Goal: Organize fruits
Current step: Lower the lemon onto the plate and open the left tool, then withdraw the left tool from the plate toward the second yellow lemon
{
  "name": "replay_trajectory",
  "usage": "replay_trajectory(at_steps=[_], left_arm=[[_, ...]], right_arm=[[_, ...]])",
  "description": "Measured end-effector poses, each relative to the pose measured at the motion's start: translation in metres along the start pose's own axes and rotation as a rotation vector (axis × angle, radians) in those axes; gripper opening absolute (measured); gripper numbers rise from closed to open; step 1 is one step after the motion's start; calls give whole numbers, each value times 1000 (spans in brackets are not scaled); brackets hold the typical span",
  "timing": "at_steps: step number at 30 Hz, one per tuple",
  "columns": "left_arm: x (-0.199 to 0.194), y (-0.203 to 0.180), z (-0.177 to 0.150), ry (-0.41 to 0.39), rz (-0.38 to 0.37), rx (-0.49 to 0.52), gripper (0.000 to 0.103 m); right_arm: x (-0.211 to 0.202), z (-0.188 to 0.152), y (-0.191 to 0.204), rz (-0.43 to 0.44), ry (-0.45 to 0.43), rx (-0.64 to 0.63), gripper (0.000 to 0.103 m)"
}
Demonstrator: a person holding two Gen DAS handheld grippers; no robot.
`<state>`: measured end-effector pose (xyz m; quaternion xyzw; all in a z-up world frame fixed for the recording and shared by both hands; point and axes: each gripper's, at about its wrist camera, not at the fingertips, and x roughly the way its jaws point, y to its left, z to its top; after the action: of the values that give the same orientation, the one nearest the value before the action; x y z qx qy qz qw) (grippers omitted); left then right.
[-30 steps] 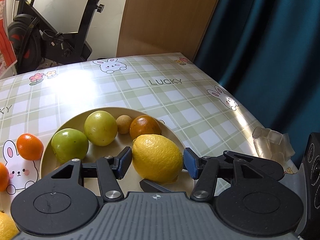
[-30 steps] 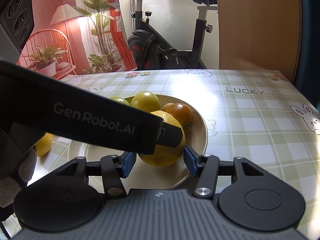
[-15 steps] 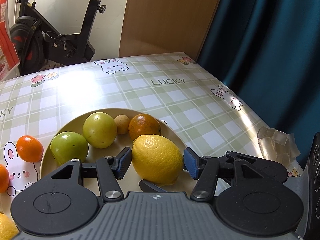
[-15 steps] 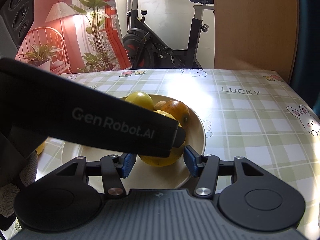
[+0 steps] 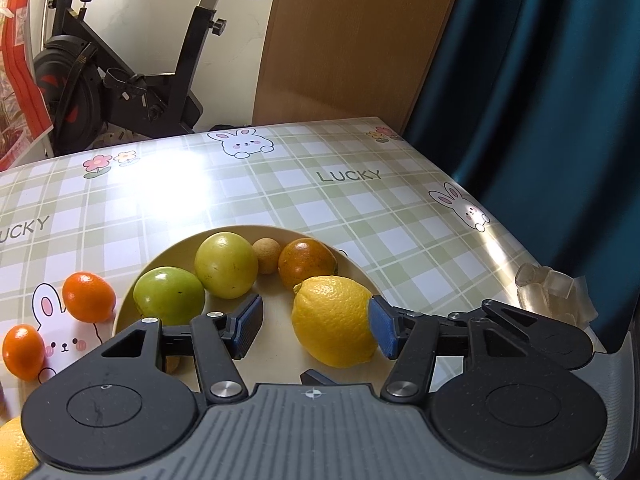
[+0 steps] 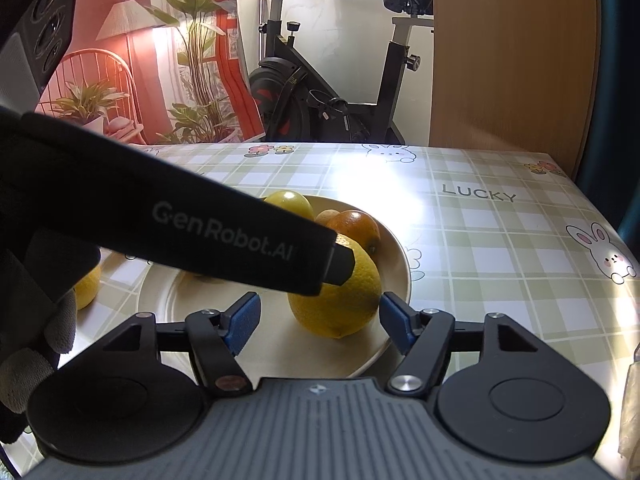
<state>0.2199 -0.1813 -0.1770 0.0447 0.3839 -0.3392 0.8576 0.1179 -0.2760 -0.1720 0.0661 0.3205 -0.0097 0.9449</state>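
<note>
Looking down both wrist cameras, I see the lemon (image 5: 334, 320) sitting on the cream plate (image 5: 276, 328), on the side nearest the table's right edge. My right gripper (image 6: 318, 318) has just been opening: its blue pads now stand clear of the lemon, a plain gap on the left side and the right pad just beside the peel, so the fruit lies between the jaws but is not clamped. My left gripper (image 5: 316, 326) is also partly open around the same lemon; its right pad touches the peel, or nearly so, while the left pad is well off it, so it grips nothing. In the right wrist view the left tool's black arm (image 6: 208, 232) crosses in front and hides the top of the lemon and part of the plate. Behind the lemon on the plate sit an orange (image 5: 306, 262), a small tan fruit (image 5: 266, 255), a yellow-green fruit (image 5: 226, 264) and a green fruit (image 5: 169, 295), close together along the far rim. Off the plate, on the checked tablecloth (image 5: 240, 192), two small oranges (image 5: 89, 297) lie to the left, and another yellow fruit (image 5: 12, 454) shows at the bottom left corner. A clear plastic piece (image 5: 554, 292) rests near the table's right edge. A gloved hand (image 6: 36, 336) shows at the left of the right view.
</note>
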Motion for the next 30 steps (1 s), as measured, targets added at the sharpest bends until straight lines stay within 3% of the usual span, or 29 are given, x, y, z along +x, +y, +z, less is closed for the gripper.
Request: replay_trajectory(at_steps=[15, 30], left_arm=[[-63, 39, -8, -85, 67, -35, 61], [-137, 112, -25, -173, 218, -116, 61]], right_arm=[[-20, 14, 22, 17, -53, -49, 69], [-17, 29, 74, 90, -72, -125, 69]])
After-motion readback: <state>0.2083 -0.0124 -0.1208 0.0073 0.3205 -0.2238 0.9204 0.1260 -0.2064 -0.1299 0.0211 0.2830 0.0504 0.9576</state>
